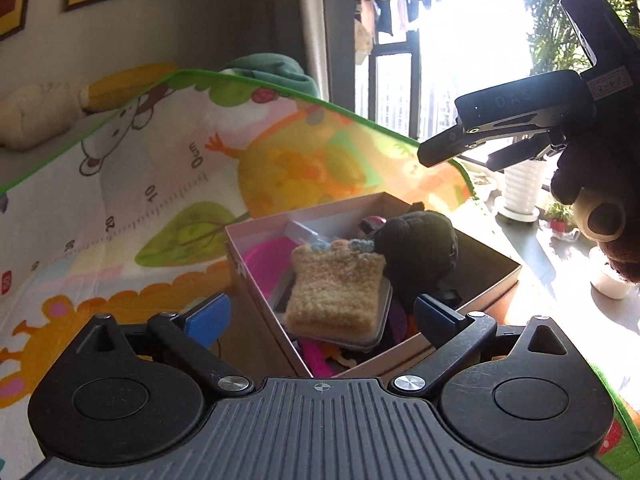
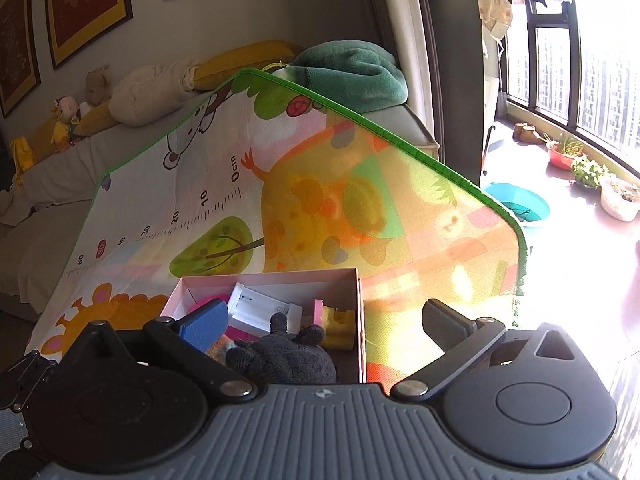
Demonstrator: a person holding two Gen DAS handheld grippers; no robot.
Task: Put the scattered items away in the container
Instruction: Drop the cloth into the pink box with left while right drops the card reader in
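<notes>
A pink-walled cardboard box (image 1: 256, 240) is seen resting on a colourful children's play mat (image 1: 120, 184) printed with a cartoon tree, animals and a height ruler. From the left wrist view, the box sits just beyond the left tongs (image 1: 322, 314), whose blue-padded fingers are spread wide apart with nothing between them; the near corner of the box points into the gap.

Inside the box, several items are piled. A tan knitted pouch (image 1: 336, 288) with pastel trim lies on top of a shallow metal tin (image 1: 378, 330), near the middle. A black plush toy (image 1: 420, 244) is leaned against the right side of the pouch. A bright pink plastic piece (image 1: 268, 258) is seen at the left of the box, and a white plastic item (image 1: 302, 230) lies at the far side.

In the right wrist view, the right tongs (image 2: 322, 322) are also held wide open and empty, above the near end of the same box (image 2: 280, 276). The plush (image 2: 284, 354) appears dark grey here, nearest the camera, with the white item (image 2: 260, 308) beyond it and a yellow and pink block (image 2: 338, 324) against the right wall.

The right tongs are also seen from the side at the upper right of the left view (image 1: 468, 152), raised well above the box and held in a dark-gloved hand (image 1: 584, 168).

Beyond the mat (image 2: 400, 220) a sofa with cushions (image 2: 148, 92), a green blanket (image 2: 352, 72) and a sunlit window with potted plants (image 2: 588, 168) are seen.
</notes>
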